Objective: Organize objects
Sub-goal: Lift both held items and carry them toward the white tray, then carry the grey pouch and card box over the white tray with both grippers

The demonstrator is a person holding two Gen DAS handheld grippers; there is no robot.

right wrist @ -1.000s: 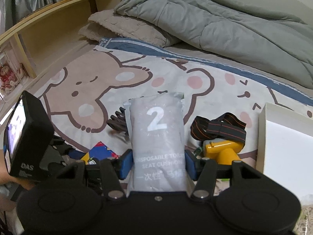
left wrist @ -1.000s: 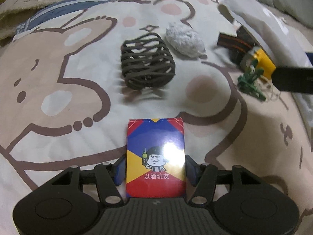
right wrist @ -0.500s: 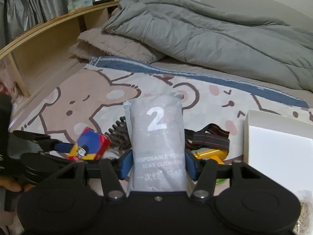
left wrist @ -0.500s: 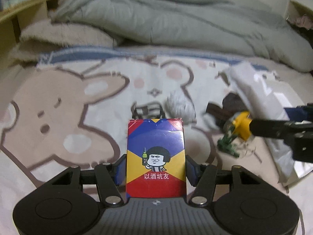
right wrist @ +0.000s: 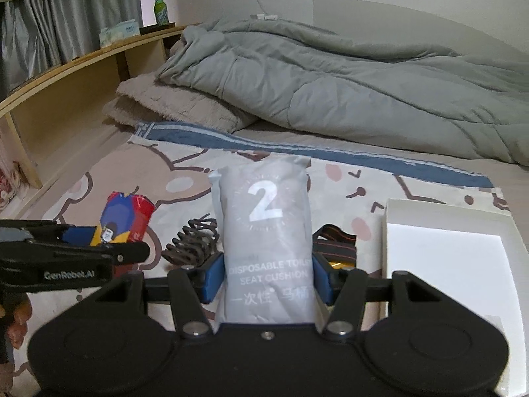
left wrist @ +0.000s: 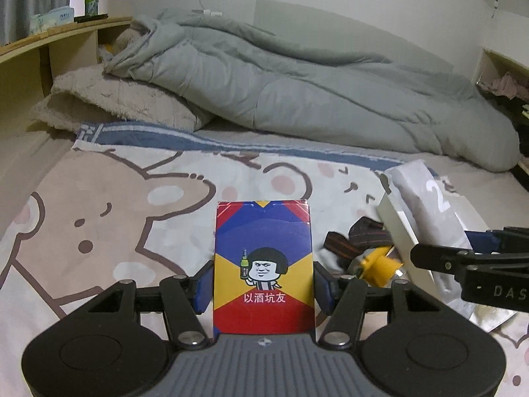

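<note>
Objects for sorting sit on a bear-print bedsheet (right wrist: 132, 178) — largest a shallow white cardboard box (right wrist: 446, 258) at right. The right gripper (right wrist: 266, 274) clamps a grey "Disposable Toilet Seat Cushion" pouch (right wrist: 264, 231) upright; the left gripper (left wrist: 263, 286) clamps a red, blue and yellow card box (left wrist: 263, 264). Between them lie a dark wire coil (right wrist: 191, 244), a striped black strap (left wrist: 357, 241) — and a yellow gadget (left wrist: 377, 264).
</note>
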